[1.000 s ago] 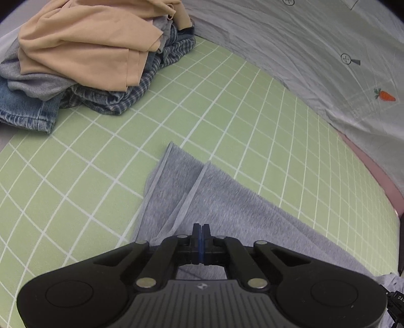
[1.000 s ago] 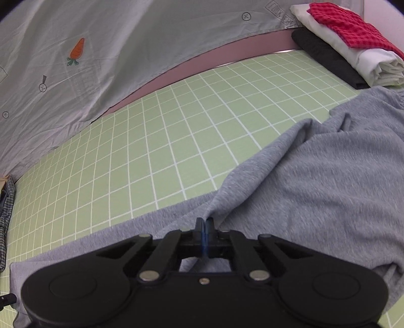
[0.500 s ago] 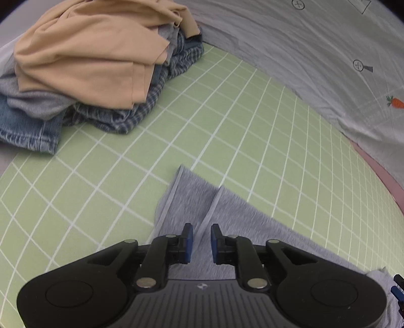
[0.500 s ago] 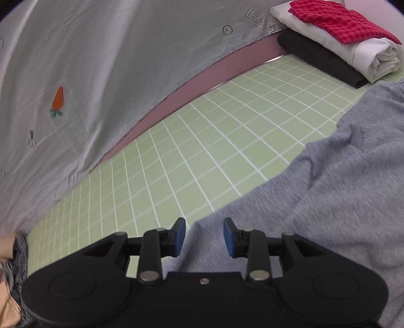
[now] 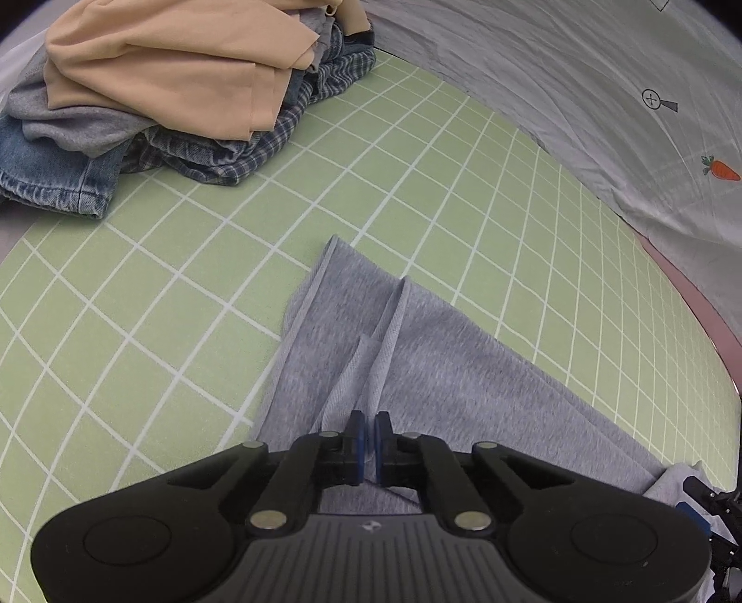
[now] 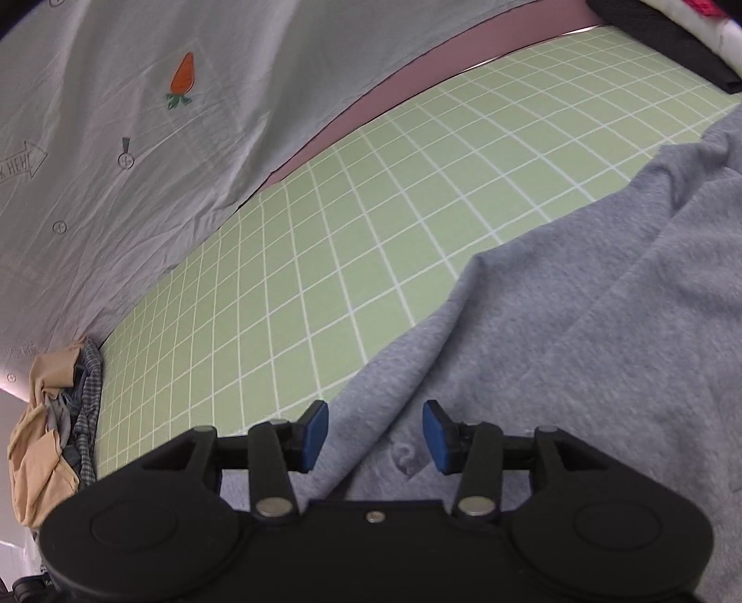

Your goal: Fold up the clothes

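A grey sweat garment (image 5: 440, 362) lies spread on the green grid mat (image 5: 417, 153). Its hemmed end points toward the far pile. My left gripper (image 5: 369, 433) points down at that end, and its blue pads are pinched together on a raised fold of the hem. In the right wrist view the same grey garment (image 6: 579, 324) covers the right half in loose folds. My right gripper (image 6: 375, 429) hovers over the garment's edge with its jaws opening. Grey cloth lies below the gap, and the blue pads (image 6: 315, 429) do not press on it.
An unfolded pile, tan cloth over denim and plaid (image 5: 162, 83), sits at the mat's far left corner and shows again as the pile (image 6: 51, 417). A grey sheet with a carrot print (image 6: 139, 116) borders the mat (image 6: 371, 208). A dark folded stack (image 6: 649, 23) lies far right.
The left jaws opened, then closed again on the hem a little lower down. The right jaws went from shut to open, letting go of the grey cloth, and the right gripper swung sideways.
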